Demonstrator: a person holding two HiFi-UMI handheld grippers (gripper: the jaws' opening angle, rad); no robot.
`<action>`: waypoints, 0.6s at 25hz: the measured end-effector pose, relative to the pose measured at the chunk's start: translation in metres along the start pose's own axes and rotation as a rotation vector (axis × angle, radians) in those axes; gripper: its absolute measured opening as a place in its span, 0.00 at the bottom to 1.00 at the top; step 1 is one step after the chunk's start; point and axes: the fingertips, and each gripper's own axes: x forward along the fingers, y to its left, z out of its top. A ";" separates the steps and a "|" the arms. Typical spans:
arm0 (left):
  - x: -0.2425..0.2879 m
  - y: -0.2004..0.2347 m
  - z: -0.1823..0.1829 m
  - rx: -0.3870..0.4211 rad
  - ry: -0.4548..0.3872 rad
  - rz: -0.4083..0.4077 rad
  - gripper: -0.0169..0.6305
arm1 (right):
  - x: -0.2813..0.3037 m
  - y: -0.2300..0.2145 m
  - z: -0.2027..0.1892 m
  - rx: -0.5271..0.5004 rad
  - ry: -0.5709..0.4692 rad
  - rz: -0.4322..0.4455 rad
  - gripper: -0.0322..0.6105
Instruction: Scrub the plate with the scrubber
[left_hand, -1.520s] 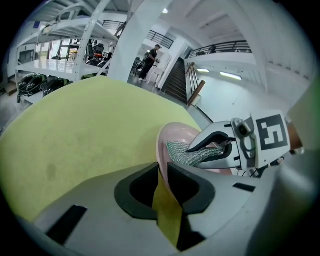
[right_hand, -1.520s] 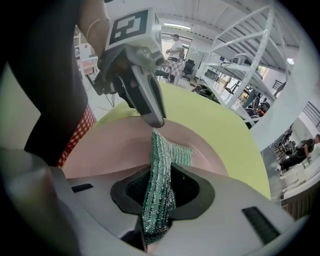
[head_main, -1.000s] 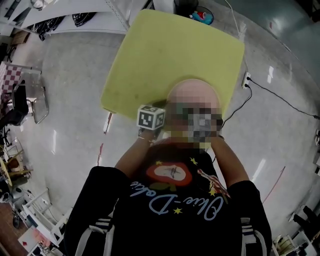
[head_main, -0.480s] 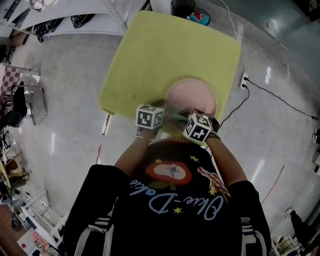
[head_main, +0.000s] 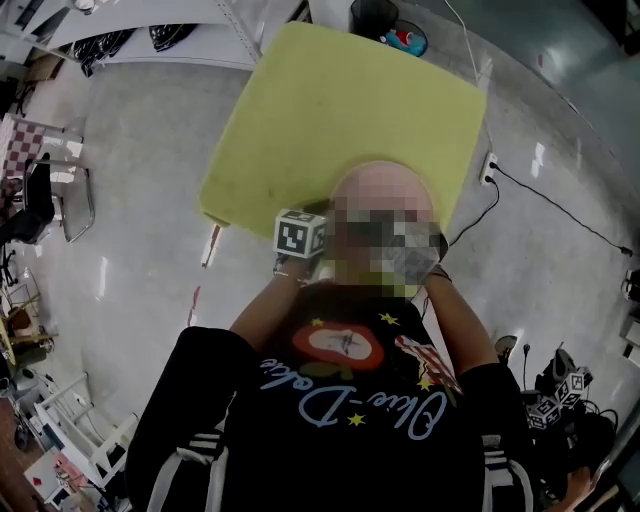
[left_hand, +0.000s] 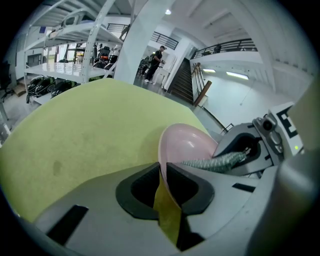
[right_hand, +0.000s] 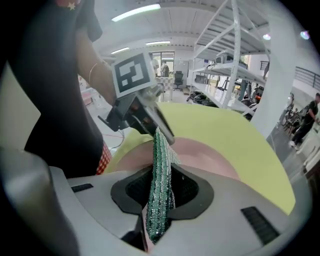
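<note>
A pink plate (left_hand: 187, 145) is tilted up on its edge over the yellow table (left_hand: 90, 130). My left gripper (left_hand: 162, 172) pinches the plate's rim; its jaws have just been closing with the rim between them. My right gripper (right_hand: 160, 187) is shut on a green, glittery scrubber (right_hand: 161, 170). The scrubber's free end lies against the plate (right_hand: 200, 152), close to the left gripper's (right_hand: 165, 135) fingertips. In the head view the left gripper's marker cube (head_main: 301, 236) shows at the table's near edge. A mosaic patch there hides the right gripper and much of the plate (head_main: 380, 180).
The table (head_main: 340, 100) stands on a grey floor. A power strip with a black cable (head_main: 492, 160) lies to its right, and a chair (head_main: 60, 200) stands at the left. White shelving racks (right_hand: 225, 60) line the room. A person (left_hand: 159, 60) stands far off.
The left gripper's cube stays at the same spot. The right gripper's cube showed beside it half a second ago and is now under the mosaic patch.
</note>
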 end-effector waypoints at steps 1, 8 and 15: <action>0.000 0.001 0.000 -0.003 0.000 0.004 0.09 | -0.003 -0.011 0.001 -0.005 -0.007 -0.035 0.15; 0.000 0.004 0.003 -0.022 -0.002 0.020 0.08 | -0.002 -0.072 -0.015 -0.070 0.065 -0.180 0.15; -0.001 0.010 0.003 -0.020 0.000 0.025 0.08 | 0.014 -0.073 -0.027 -0.130 0.109 -0.136 0.15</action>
